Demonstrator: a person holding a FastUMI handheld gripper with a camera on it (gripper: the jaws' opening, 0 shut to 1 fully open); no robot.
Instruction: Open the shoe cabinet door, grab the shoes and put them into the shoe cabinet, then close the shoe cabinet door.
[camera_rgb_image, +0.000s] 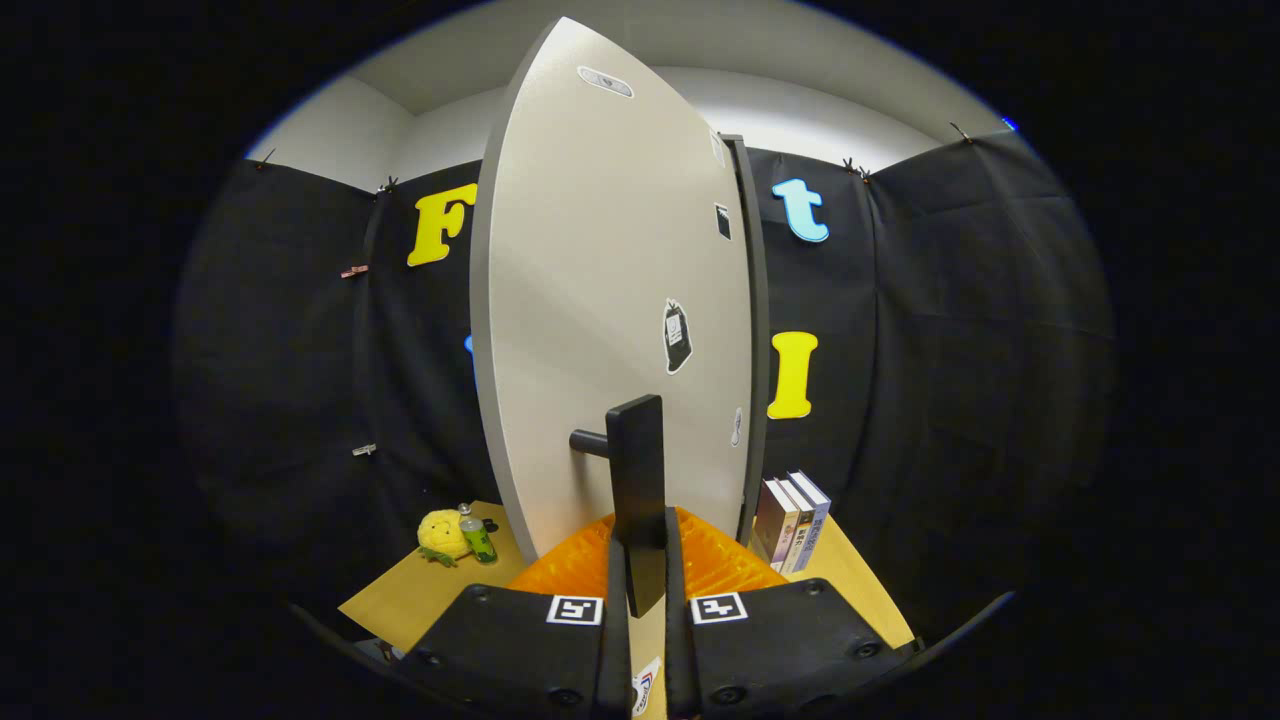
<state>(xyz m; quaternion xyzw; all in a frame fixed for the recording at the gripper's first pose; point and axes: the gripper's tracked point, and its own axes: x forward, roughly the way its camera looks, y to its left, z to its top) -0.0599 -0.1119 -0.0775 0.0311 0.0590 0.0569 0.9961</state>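
Fingers clamped on the door handle, cabinet door swung part open.

Gripper (640, 590) is nearly closed, both fingers pressing the flanks of the upright bar handle (637, 480) — a grip low on the bar, likely chosen so a pull turns the door (600, 300) about its hinge side, where the cabinet's dark edge (752, 300) stands. Just behind the door's foot lies an orange ribbed piece (715, 560), perhaps a shoe, too hidden to say. Books (795, 520) stand upright just right of the cabinet, a plush toy (440, 535) and small can (477, 538) sit left on the table (400, 600) — all clear of the door's swing, I judge. Shoes go in next.
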